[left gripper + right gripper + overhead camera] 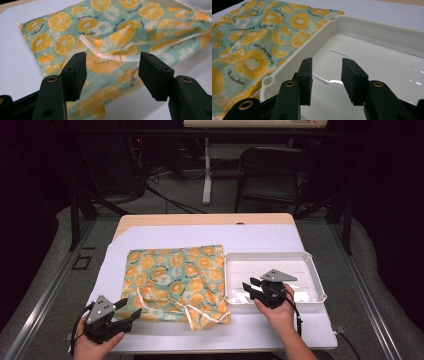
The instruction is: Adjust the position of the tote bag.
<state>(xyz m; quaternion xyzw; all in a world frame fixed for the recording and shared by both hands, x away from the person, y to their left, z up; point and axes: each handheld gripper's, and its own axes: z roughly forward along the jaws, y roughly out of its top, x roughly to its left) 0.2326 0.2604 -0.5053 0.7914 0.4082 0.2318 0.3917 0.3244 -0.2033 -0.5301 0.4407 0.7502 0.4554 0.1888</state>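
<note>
Both open, nothing gripped: left gripper (129, 312) jaws apart just off citrus-print cloth (172, 280) near corner, right gripper (251, 288) jaws apart over white tray (272, 256)

High cam: fixed above my side, facing fwd and down over whole desk (210, 232). Left tool (112, 72) cam: low, close on cloth (105, 32). Right tool (325, 80) cam: low, close over tray (372, 27). Cloth shared by all three; tray by high and right.
</note>
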